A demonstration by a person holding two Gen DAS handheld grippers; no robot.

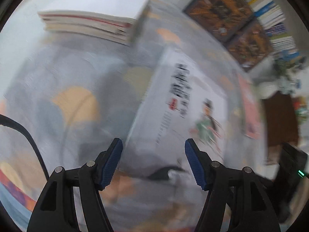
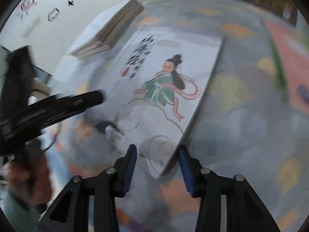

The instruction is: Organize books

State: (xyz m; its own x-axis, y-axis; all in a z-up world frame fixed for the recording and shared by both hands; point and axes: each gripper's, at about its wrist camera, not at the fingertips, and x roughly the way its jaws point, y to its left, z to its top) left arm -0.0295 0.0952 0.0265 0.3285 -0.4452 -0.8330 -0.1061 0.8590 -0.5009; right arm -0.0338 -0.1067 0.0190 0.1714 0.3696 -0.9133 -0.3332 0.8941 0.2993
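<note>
A grey patterned cloth (image 2: 241, 100) with orange and yellow blotches covers the whole work surface, and wide bare stretches of it lie open to the right of the books in the right wrist view and to the left of them in the left wrist view. At the far edge, framed dark pictures (image 1: 220, 9) lean against shelves of upright books (image 1: 270, 13). A stack of books (image 1: 90, 22) sits on the far part of the cloth, its page edges facing the cameras, set apart from the single white book (image 2: 164, 89) with the green-robed figure on its cover. That book lies flat in the middle of the cloth, and its near corner reaches in between the fingers of the right gripper (image 2: 157, 164), whose jaws stand apart with the blue pads not pressing on it. A pinkish book (image 2: 289, 63) lies further right, clear of the white one. The left gripper (image 1: 153, 154) hangs over the white book's near end, jaws wide apart and empty. Both views are blurred.
</note>
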